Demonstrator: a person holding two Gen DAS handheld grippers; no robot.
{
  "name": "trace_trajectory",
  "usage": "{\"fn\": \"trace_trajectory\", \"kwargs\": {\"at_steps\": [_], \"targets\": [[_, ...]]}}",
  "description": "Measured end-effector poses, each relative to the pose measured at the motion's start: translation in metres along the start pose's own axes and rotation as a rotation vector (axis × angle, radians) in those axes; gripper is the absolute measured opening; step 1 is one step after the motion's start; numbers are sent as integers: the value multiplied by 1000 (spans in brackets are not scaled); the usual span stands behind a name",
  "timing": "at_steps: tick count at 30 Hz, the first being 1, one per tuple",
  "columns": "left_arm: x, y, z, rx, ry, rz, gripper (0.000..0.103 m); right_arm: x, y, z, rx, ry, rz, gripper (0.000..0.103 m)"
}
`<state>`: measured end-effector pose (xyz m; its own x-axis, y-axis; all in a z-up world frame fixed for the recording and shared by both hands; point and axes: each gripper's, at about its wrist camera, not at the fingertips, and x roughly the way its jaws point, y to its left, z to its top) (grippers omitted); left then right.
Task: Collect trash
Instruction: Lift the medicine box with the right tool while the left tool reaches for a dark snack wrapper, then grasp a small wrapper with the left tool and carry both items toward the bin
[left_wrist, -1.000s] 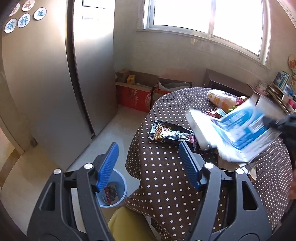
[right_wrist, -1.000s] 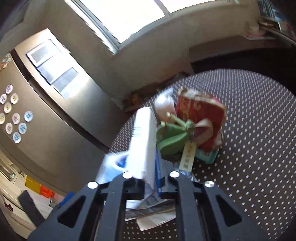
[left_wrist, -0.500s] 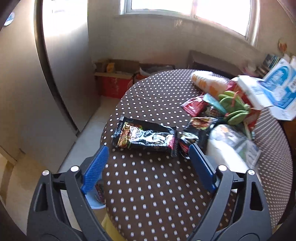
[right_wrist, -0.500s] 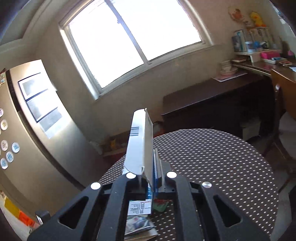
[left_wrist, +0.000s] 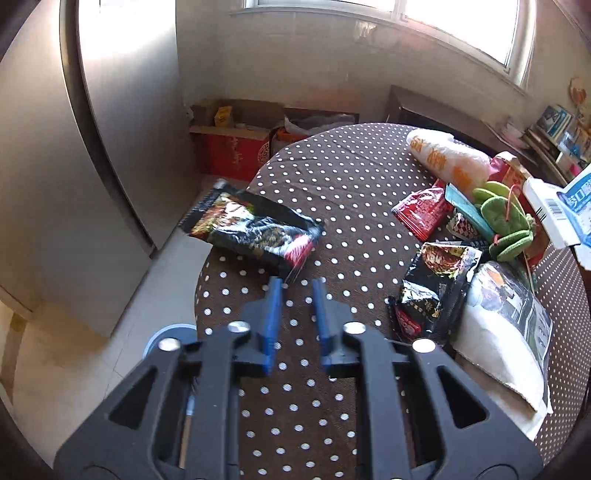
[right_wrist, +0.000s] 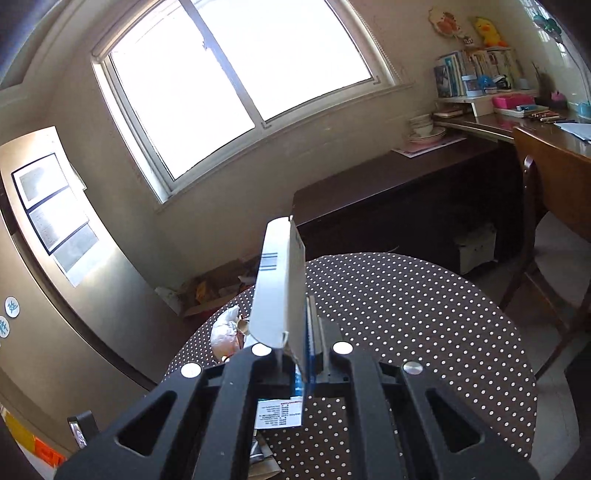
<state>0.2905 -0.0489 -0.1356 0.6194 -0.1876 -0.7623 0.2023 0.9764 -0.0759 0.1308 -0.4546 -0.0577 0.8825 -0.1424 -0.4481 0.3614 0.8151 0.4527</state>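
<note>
Blue pads are seen on the left gripper (left_wrist: 296, 283), whose jaws stand narrowly apart with nothing between them. Just beyond its tips, and slightly to the left, a black snack wrapper (left_wrist: 255, 232) lies on the brown dotted surface (left_wrist: 351, 177). The long axis of this wrapper runs across the line of the gripper, from the far left edge of the surface down toward the jaws, and its near corner is almost touching the left pad. For this piece, the left gripper is judged the nearer one.

Further right, a second black wrapper (left_wrist: 436, 288), a red packet (left_wrist: 424, 212) and a white bag (left_wrist: 506, 332) are lying close together. Below the edge of the surface, on the floor, the rim of a blue bin (left_wrist: 168, 334) is partly seen; its contents cannot be told.

The right gripper (right_wrist: 301, 354) is closed on a white and blue carton (right_wrist: 277, 288), which is held upright above the surface.
</note>
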Motion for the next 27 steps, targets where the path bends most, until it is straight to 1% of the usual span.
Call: {"fn": "trace_trajectory", "kwargs": {"at_steps": [1, 3, 7, 8, 9, 10, 11, 12, 13, 14, 21, 25, 27], "targets": [[0, 3, 0, -3, -1, 1, 5, 0, 0, -1, 0, 3, 4, 5], [-2, 7, -1, -17, -4, -10, 3, -1, 5, -3, -6, 4, 4, 5], [-10, 6, -5, -2, -11, -5, 3, -1, 7, -4, -6, 7, 13, 5], [-13, 5, -6, 3, -12, -6, 5, -1, 8, -4, -10, 6, 14, 5], [-18, 6, -6, 9, -12, -28, 13, -2, 8, -4, -13, 4, 15, 5], [-21, 6, -7, 11, -14, -43, 46, -2, 8, -4, -13, 3, 16, 5], [-25, 8, -6, 2, -26, -45, 73, -3, 7, -4, -13, 2, 17, 5], [-27, 10, -5, -9, -51, -43, 91, -3, 7, -3, -14, 0, 19, 5], [-31, 12, -3, -17, -82, -44, 91, -3, 7, -2, -17, -2, 19, 5], [-30, 14, -1, -17, -81, -47, 91, -3, 6, 0, -17, -6, 16, 5], [2, 34, 25, -66, -32, -5, 92, 3, -3, 11, -11, -21, -19, 5], [17, 41, 35, -96, -22, -40, 92, 4, -6, 15, -7, -33, -49, 5], [31, 45, 39, -116, 7, -47, 92, 5, -5, 15, -3, -33, -50, 5]]}}
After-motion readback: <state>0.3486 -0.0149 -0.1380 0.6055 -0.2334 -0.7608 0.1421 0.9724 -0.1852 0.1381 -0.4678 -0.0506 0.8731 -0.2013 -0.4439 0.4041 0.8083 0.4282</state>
